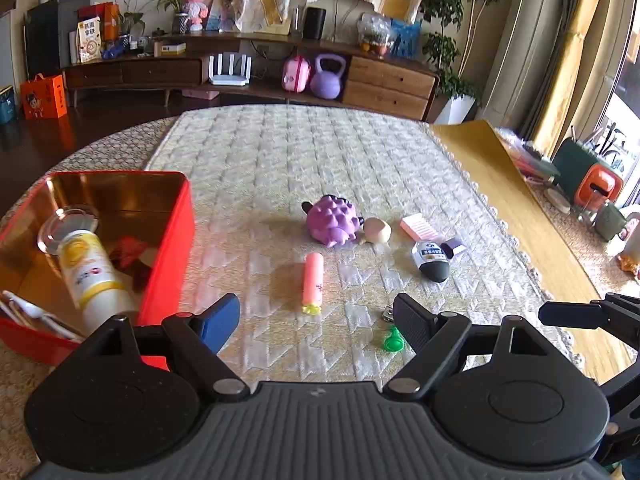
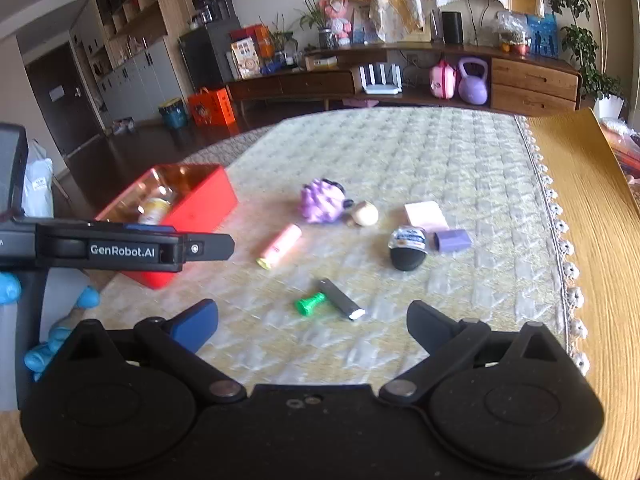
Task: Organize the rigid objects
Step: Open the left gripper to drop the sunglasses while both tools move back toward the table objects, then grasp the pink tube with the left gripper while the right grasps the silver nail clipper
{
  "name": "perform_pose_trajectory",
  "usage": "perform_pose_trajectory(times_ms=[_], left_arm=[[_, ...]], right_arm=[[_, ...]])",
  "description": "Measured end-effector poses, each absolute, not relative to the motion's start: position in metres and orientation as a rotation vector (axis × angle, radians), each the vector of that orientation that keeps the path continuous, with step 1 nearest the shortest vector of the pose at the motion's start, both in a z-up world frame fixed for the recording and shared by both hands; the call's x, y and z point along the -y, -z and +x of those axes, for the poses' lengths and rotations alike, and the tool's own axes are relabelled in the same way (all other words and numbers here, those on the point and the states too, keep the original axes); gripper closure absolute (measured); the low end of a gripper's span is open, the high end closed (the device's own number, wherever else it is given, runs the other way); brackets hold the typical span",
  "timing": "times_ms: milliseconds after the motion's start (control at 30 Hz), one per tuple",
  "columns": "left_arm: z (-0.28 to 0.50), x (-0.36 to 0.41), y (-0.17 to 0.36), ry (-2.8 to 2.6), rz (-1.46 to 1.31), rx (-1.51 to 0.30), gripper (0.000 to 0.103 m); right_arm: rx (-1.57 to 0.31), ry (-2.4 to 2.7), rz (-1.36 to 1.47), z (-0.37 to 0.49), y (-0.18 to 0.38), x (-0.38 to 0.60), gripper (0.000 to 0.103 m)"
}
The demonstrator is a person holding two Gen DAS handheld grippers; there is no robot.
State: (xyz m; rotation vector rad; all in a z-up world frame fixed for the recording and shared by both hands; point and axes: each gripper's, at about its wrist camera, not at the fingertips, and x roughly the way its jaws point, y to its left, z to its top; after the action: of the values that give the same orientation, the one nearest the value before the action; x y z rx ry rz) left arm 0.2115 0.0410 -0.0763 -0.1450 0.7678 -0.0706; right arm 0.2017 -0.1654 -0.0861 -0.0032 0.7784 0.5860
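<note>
Small objects lie scattered on the woven mat [image 1: 320, 152]: a pink tube [image 1: 313, 282], a purple spiky toy [image 1: 332, 220], a beige ball [image 1: 378, 231], a pink pad [image 1: 418, 226], a black-and-white item [image 1: 432, 260], a small purple box [image 1: 454, 246] and a green piece [image 1: 394, 340]. My left gripper [image 1: 316, 320] stands open just short of the pink tube, with nothing between its fingers. My right gripper [image 2: 312, 324] is open too, and the green piece [image 2: 309, 304] and a grey stick [image 2: 342, 298] lie just ahead of its fingertips. A red tin box [image 1: 168, 240] at the left holds a white-and-yellow bottle [image 1: 92, 276].
The left gripper [image 2: 228, 245] shows side-on at the left of the right wrist view, held by a blue-gloved hand [image 2: 40, 344]. Bare wooden tabletop [image 2: 592, 240] runs along the mat's right edge. A low wooden cabinet [image 1: 388, 84] stands beyond the table.
</note>
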Motion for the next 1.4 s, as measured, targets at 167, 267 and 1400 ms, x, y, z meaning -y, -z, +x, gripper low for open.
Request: perform_pose_trajectory(times_ms=[167,267,1400], left_arm=[[0.230,-0.032,0.091,0.074,-0.151,-0.800,0.019],[0.242,-0.030,0.102,0.049,-0.153,-0.819,0.019],[0.282,-0.009,0.137,0.034,0.018,-0.825,0.087]], right_arm=[[-0.789,-0.591,-0.067,0.215,0.102,0.168,0.005],[-0.797,-0.595,-0.108,0.225,0.110,0.168,0.012],[-0.804,-0.691,-0.253,0.247,0.138,0.139,0.092]])
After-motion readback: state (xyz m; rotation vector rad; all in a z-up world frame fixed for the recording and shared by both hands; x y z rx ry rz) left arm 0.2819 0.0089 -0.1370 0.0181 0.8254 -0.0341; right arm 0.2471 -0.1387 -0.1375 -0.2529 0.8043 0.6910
